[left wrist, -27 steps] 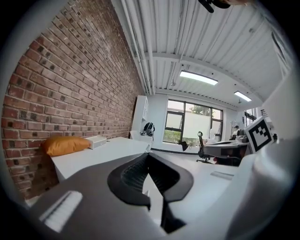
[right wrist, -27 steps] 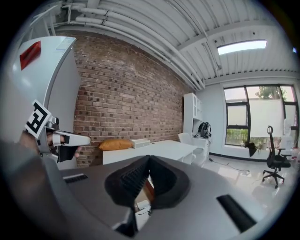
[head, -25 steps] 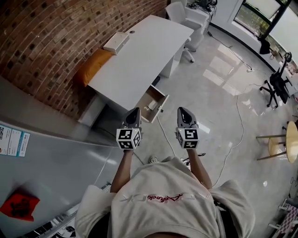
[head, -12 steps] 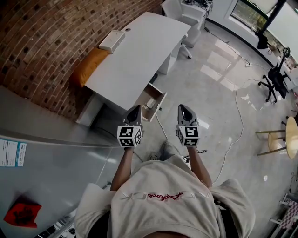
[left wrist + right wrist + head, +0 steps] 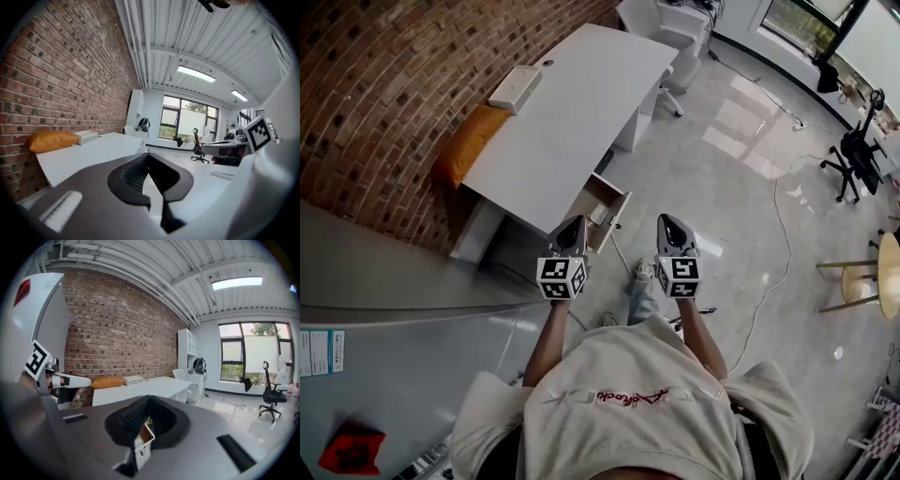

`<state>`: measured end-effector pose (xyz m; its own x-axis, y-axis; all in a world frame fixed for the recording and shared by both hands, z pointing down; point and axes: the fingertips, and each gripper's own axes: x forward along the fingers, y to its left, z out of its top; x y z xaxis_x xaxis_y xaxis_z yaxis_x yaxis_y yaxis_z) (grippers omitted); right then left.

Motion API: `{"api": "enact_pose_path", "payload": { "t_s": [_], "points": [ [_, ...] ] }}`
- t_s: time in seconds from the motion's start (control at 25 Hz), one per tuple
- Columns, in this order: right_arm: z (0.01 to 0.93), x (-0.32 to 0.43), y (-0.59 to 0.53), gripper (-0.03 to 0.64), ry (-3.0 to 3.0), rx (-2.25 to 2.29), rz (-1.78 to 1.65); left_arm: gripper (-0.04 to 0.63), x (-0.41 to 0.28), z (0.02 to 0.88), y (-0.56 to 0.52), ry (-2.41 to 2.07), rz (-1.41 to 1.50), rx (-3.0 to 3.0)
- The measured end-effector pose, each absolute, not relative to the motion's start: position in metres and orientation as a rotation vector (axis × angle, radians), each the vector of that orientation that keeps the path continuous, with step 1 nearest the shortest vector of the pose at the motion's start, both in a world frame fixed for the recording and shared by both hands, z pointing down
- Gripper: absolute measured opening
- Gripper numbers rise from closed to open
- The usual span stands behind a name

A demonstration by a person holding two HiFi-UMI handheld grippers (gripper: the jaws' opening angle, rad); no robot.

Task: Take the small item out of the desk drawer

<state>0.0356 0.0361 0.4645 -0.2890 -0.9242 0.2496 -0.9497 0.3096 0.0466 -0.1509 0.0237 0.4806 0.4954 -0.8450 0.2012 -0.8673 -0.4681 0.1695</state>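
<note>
The white desk (image 5: 572, 103) stands against the brick wall. Its wooden drawer (image 5: 592, 211) is pulled open at the near right corner. A small pale item (image 5: 600, 217) lies inside, too small to make out. My left gripper (image 5: 572, 226) and right gripper (image 5: 669, 222) are held side by side at chest height, well short of the drawer, both shut and empty. In the right gripper view the open drawer (image 5: 142, 436) shows through the gap under the closed jaws. The left gripper view looks over the desk top (image 5: 93, 150).
On the desk's far end lies a white box (image 5: 515, 89), with an orange cushion (image 5: 469, 145) beside the desk by the wall. A grey cabinet (image 5: 394, 347) stands at my left. A cable (image 5: 778, 253) runs across the glossy floor, with a wooden stool (image 5: 886, 281) at the right.
The desk and drawer have slid up and left in the head view as the person steps forward; a foot now shows ahead. Both grippers keep their pose and stay shut.
</note>
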Motion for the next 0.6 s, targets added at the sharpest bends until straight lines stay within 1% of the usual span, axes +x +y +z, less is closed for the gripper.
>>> {"api": "enact_pose_path", "payload": {
  "t_s": [0.6],
  "points": [
    [0.461,0.088,-0.083,0.011,-2.398,1.647,0.173,0.009,-0.094,0.473,-0.089,-1.500,0.177,2.468]
  ]
}}
